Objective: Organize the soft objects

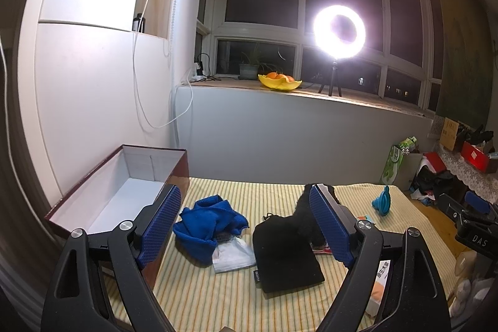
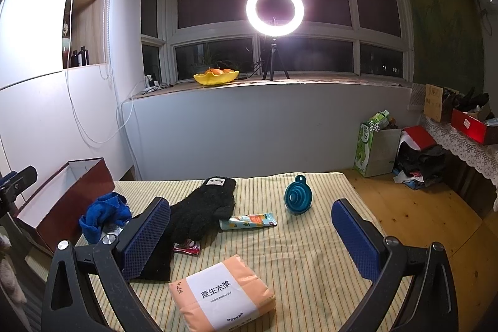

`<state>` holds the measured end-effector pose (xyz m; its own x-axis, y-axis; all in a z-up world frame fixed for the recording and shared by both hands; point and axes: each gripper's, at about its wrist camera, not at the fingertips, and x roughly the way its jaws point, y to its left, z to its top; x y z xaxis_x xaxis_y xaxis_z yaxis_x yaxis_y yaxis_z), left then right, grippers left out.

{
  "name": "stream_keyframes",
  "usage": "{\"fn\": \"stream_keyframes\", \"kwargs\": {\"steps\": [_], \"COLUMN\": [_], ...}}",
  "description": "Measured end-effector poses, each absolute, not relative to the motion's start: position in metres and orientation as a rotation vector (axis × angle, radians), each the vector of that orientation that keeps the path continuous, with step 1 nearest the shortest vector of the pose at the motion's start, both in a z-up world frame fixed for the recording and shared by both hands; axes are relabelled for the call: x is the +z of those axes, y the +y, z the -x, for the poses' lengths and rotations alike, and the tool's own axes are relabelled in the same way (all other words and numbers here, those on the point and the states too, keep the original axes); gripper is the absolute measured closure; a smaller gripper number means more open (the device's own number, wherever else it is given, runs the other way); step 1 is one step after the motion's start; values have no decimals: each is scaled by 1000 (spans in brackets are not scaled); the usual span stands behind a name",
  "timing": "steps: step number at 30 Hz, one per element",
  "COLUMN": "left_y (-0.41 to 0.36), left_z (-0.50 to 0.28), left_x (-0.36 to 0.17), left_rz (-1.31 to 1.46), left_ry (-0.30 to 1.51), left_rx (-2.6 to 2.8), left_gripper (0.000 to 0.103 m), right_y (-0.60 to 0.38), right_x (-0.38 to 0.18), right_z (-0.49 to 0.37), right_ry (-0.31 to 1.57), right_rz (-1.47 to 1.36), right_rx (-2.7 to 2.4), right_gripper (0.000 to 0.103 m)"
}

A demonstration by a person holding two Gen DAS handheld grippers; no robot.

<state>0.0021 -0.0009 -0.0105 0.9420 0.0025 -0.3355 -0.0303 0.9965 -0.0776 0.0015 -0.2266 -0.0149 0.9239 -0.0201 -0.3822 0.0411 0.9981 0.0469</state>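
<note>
On the striped table cover (image 1: 218,294) lie a crumpled blue cloth (image 1: 207,223), a flat black pouch (image 1: 284,254) and a black knit glove (image 2: 202,212). A white packet (image 1: 233,257) peeks out from under the blue cloth. An orange tissue pack (image 2: 222,296) lies near the front, between the right fingers. An open dark-red box (image 1: 124,192) with a white inside stands at the left edge. My left gripper (image 1: 246,207) hangs open above the cloth and pouch. My right gripper (image 2: 250,217) is open too, above the tissue pack, holding nothing.
A teal folding funnel (image 2: 295,196) and a printed tube (image 2: 249,220) lie beyond the glove, with a small red wrapper (image 2: 186,248) by the pouch. A ring light (image 2: 274,10) and a yellow fruit bowl (image 2: 216,77) stand on the windowsill. Bags and boxes crowd the wooden floor at right.
</note>
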Motion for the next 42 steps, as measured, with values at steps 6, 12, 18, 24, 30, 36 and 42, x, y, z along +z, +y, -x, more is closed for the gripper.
{"fn": "stream_keyframes", "kwargs": {"steps": [6, 12, 18, 24, 30, 36, 42], "left_y": [-1, -3, -2, -3, -5, -9, -31], "left_z": [-3, -2, -3, -3, -5, -10, -13], "left_x": [-11, -11, -10, -10, -14, -33, -64], "left_rz": [80, 77, 78, 79, 80, 106, 89], "left_ry": [344, 341, 343, 346, 366, 452, 579], "left_rx": [16, 14, 14, 12, 4, -32, -115], "left_gripper": [18, 18, 18, 18, 18, 18, 18], "right_y": [-226, -227, -227, -226, -226, -238, -251], "right_x": [-16, -17, -17, -22, -23, -28, -41], "right_z": [-2, -3, -4, -3, -3, -7, -15], "right_ry": [393, 394, 395, 401, 410, 455, 535], "right_rz": [-55, -54, -54, -54, -61, -88, -107], "right_rx": [-33, -33, -32, -29, -13, 4, 52], "right_gripper": [1, 1, 1, 1, 1, 1, 1]}}
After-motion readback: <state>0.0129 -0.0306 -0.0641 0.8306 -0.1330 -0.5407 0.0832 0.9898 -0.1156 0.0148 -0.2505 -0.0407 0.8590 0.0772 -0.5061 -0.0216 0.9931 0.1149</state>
